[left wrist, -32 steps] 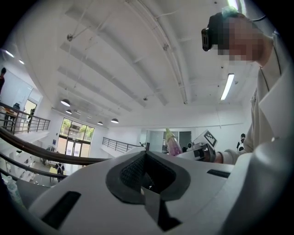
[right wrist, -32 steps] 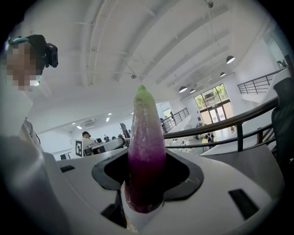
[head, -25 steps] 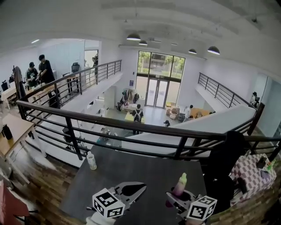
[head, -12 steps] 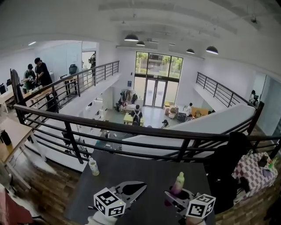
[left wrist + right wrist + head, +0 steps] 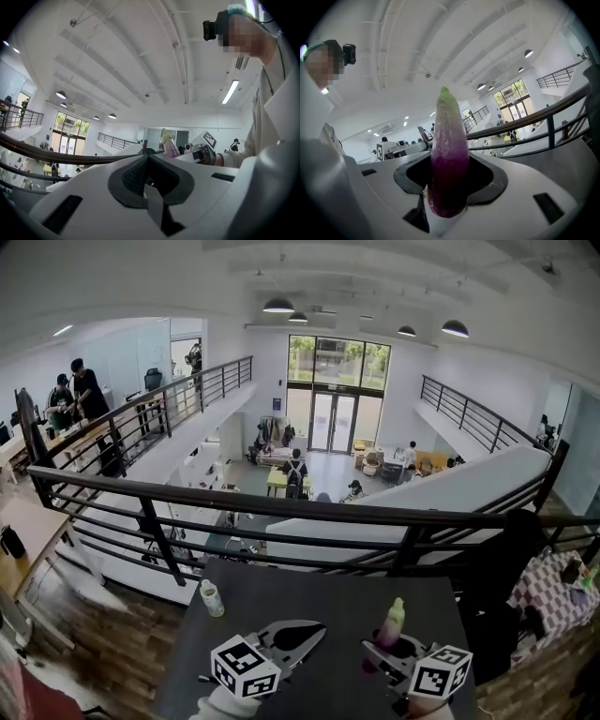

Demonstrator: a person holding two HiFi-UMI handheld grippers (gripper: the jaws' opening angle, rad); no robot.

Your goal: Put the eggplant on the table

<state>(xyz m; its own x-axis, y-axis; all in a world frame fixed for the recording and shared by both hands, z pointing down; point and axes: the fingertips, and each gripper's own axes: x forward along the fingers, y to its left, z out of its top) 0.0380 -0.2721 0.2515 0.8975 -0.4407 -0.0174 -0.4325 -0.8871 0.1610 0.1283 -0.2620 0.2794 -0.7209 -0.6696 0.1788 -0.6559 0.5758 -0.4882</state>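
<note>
A bottle [image 5: 212,597] stands at the table [image 5: 319,601]'s left edge, railing [image 5: 281,509] behind.

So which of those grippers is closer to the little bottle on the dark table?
Left. The left gripper is just right of the bottle; the right gripper, holding the eggplant, is farther right again.

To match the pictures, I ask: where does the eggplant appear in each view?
Head view: eggplant lower right, upright in the right gripper.
Left gripper view: small, just right of centre.
Right gripper view: centre, large, upright.
Shared landmark: the black railing.
</note>
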